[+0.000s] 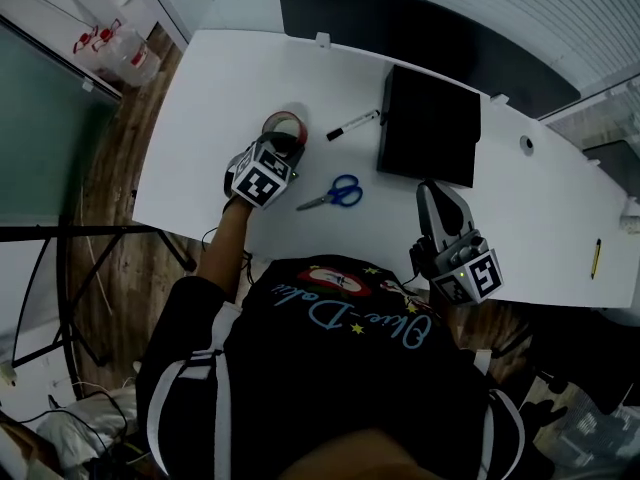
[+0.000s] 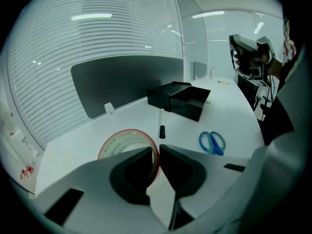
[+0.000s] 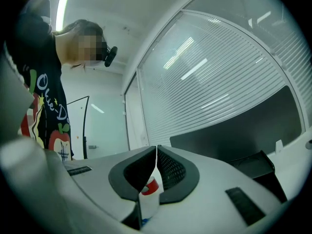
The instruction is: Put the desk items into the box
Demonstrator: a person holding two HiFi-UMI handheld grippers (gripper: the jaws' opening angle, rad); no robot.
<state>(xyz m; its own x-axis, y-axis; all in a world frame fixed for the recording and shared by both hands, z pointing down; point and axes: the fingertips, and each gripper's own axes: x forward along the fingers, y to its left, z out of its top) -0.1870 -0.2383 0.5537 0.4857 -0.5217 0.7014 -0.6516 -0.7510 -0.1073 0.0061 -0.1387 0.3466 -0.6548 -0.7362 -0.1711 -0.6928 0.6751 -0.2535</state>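
Observation:
A tape roll (image 1: 285,125) (image 2: 119,143) with a red rim is at the desk's left. My left gripper (image 1: 288,146) (image 2: 157,152) is shut on its wall, one jaw inside the ring and one outside. Blue-handled scissors (image 1: 335,194) (image 2: 212,142) lie at mid-desk and a black-capped marker (image 1: 352,124) (image 2: 161,124) lies behind them. The open black box (image 1: 430,126) (image 2: 180,99) stands to their right. My right gripper (image 1: 432,190) (image 3: 156,148) hovers at the near desk edge below the box, its jaws together at the tips and pinching nothing.
The white desk (image 1: 200,148) has a black partition (image 1: 400,18) along its far edge. A yellow pen (image 1: 596,258) lies at the far right. White containers with red labels (image 1: 120,48) stand on the floor at the left. My torso fills the near side.

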